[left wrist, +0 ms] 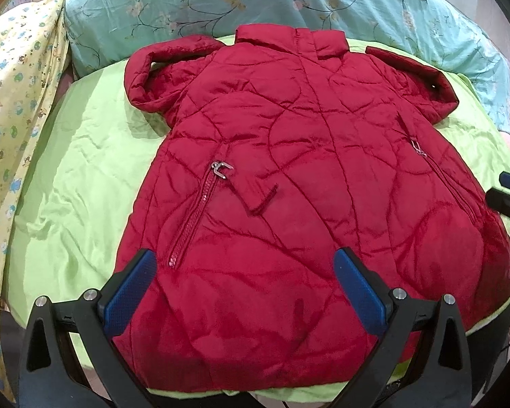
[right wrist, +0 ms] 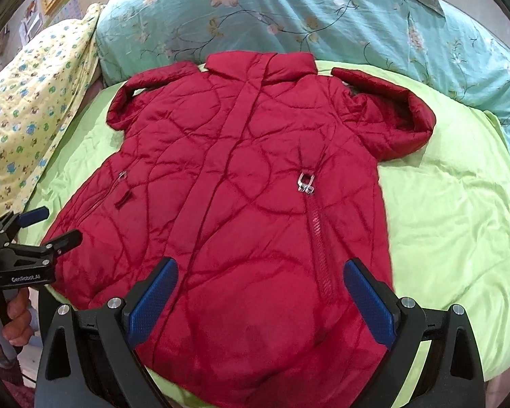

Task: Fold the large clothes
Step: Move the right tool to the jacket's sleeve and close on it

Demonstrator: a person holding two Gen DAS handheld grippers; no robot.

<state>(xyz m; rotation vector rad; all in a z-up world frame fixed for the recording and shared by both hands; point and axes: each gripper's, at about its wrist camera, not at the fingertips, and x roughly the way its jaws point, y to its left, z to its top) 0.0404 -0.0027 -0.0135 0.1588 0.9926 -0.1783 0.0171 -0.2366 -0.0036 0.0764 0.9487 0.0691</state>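
Blue-padded fingers (left wrist: 129, 292) of the left gripper (left wrist: 244, 292) stood wide apart over the hem of a red quilted puffer coat (left wrist: 289, 176), gripping nothing; the right gripper (right wrist: 265, 302) was likewise spread and empty. That coat lay front up, closed, on a lime-green sheet (right wrist: 452, 210), collar (right wrist: 261, 64) toward a teal floral quilt (right wrist: 289, 10), both sleeves (left wrist: 153, 78) bent in at the shoulders. It looked bulky, soft and slick-shelled, likely springy; pinching a sleeve cuff or hem corner seemed safest
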